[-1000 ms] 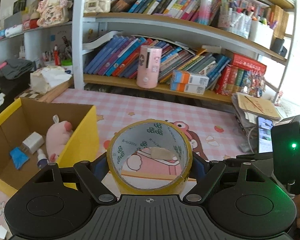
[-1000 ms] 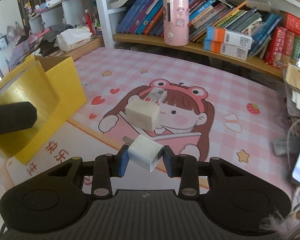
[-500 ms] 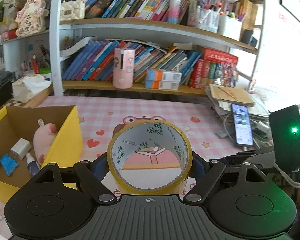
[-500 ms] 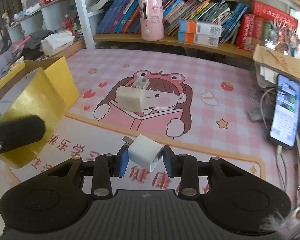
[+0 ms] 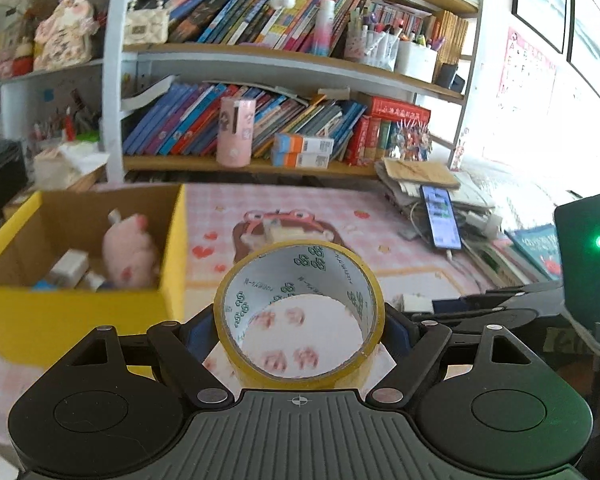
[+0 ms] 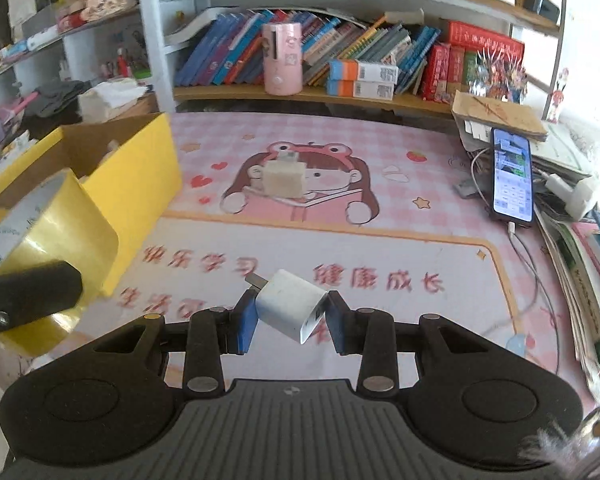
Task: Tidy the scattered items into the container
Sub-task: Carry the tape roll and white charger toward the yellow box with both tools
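My left gripper is shut on a roll of yellow tape, held above the mat to the right of the yellow cardboard box. The box holds a pink plush toy and small white items. My right gripper is shut on a white charger plug, tilted, over the pink mat. A pale cube-shaped block with a small white item behind it lies on the cartoon girl in the mat's middle. In the right wrist view the tape roll and the box stand at the left.
A bookshelf with a pink cylinder runs along the back. At the right edge lie a phone on a cable, a white adapter and stacked books and papers. A tissue pack sits behind the box.
Both grippers have pulled back from the shelf with their loads; the block and the box now look farther off. The box has shifted from below my left gripper to its left.
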Motion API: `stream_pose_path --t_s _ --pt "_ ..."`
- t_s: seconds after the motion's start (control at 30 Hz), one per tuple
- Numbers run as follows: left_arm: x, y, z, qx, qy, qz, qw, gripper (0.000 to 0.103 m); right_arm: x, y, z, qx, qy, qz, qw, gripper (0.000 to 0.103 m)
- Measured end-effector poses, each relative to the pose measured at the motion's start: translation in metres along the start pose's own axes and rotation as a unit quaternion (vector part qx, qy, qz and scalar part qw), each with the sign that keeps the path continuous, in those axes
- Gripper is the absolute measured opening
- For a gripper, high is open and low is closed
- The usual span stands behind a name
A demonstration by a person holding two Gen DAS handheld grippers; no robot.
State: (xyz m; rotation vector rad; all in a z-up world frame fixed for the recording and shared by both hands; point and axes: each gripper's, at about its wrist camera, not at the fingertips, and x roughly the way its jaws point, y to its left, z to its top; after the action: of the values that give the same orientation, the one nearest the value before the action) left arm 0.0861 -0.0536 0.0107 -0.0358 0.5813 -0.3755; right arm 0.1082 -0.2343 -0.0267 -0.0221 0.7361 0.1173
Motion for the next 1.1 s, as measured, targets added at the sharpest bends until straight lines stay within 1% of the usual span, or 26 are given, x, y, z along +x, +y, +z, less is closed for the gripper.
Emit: stream_pose_path --t_s 0.1,0.2,0.4,0.7,1.1 --pt "-0.017 0.011 -0.013 -0.002 0.010 -0.004 0.9999 0.083 -0.016 0.022 -0.015 -0.007 -0.003 -0.002 1.000 0.034" --pt "-0.033 0.020 -0.021 0.001 0.018 -0.006 0.9998 0.083 -0.028 0.040 -0.027 -0.002 0.006 -0.003 1.000 0.034" --pt "-0.056 0.031 -0.038 0.010 0.037 -0.007 0.9993 0.083 -0.048 0.065 -0.045 0.004 0.015 -0.007 1.000 0.034" --pt "-0.078 0.051 -0.057 0.008 0.060 0.010 0.9981 0.083 -0.062 0.097 -0.061 -0.008 0.027 0.010 1.000 0.034" --pt "-0.102 0.087 -0.071 -0.013 0.066 0.048 0.9966 0.083 -0.062 0.144 -0.065 -0.040 0.035 0.042 0.998 0.034"
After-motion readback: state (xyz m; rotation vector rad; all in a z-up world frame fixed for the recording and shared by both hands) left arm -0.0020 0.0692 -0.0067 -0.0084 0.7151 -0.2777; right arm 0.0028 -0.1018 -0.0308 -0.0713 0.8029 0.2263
